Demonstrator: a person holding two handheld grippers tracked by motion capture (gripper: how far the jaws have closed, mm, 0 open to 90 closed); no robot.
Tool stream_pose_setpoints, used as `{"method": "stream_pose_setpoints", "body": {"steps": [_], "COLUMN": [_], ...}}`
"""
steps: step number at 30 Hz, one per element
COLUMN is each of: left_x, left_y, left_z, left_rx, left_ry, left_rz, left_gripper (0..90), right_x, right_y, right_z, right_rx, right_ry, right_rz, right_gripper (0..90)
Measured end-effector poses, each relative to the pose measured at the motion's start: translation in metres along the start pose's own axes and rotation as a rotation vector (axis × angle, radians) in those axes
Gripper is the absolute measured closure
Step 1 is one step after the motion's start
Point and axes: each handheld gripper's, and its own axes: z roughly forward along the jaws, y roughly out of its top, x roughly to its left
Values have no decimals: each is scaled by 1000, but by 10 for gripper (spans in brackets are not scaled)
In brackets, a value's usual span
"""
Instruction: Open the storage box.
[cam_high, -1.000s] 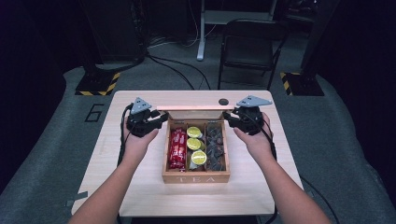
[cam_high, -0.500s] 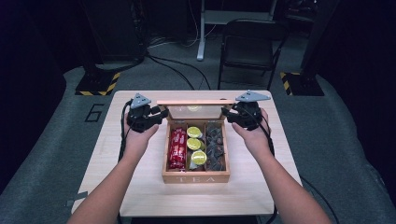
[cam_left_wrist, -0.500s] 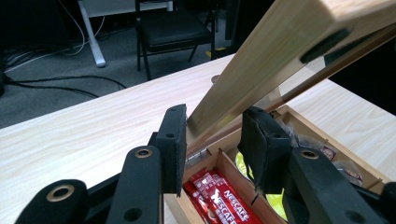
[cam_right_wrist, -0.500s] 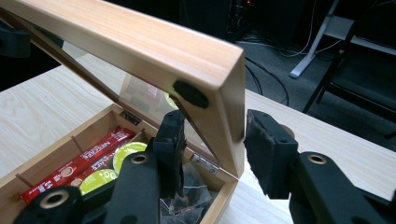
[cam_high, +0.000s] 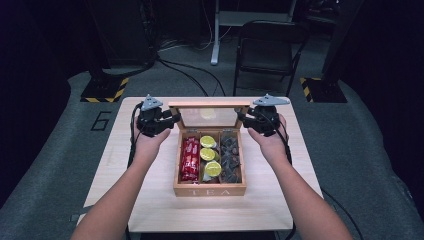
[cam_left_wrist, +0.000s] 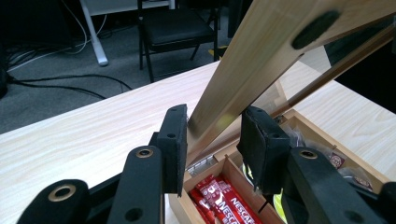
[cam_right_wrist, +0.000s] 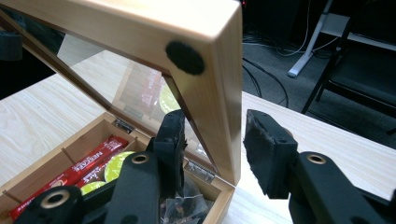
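Note:
A wooden tea box (cam_high: 210, 190) stands mid-table with its glass-paned lid (cam_high: 209, 105) swung up nearly upright on its back hinges. My left gripper (cam_high: 174, 120) is shut on the lid's left side rail, and its pads press the wood (cam_left_wrist: 261, 60) from both sides. My right gripper (cam_high: 244, 119) clasps the right side rail (cam_right_wrist: 219, 93); its jaws have just been opening a little, with the rail still between the pads. Inside lie red Nescafé sticks (cam_high: 190, 159), yellow-green pods (cam_high: 210, 155) and dark packets (cam_high: 231, 157).
The light wood table (cam_high: 140, 200) has bare surface on both sides of the box and in front of it. Beyond its far edge stand a black chair (cam_high: 267, 45) and a stand base with yellow-black tape (cam_high: 105, 87), with cables on the floor.
The lid has swung up from a low tilt to nearly upright, and both grippers have stayed on its side rails. The hands have barely shifted.

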Motion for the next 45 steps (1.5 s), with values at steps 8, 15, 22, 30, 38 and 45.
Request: {"method": "stream_pose_setpoints", "body": {"steps": [8, 15, 22, 30, 38, 45], "left_x": [4, 7, 8, 11, 14, 14], "left_y": [5, 7, 11, 12, 13, 15], "left_z": [5, 8, 12, 15, 17, 21], "left_rx": [-6, -4, -10, -10, -18, -14], "left_ry": [5, 7, 16, 10, 5, 18], "left_rz": [-22, -31, -40, -45, -51, -56], "left_gripper": [623, 624, 627, 627, 626, 630], "right_x": [-4, -4, -5, -6, -8, -12], "right_y": [-1, -2, -4, -7, -11, -17], "right_z": [7, 14, 20, 29, 37, 46], "right_rx": [10, 18, 27, 44, 49, 69], "right_ry": [-6, -8, -17, -23, -36, -47], "right_rz": [3, -8, -14, -20, -38, -35], "right_gripper": [561, 548, 542, 525, 525, 507]}}
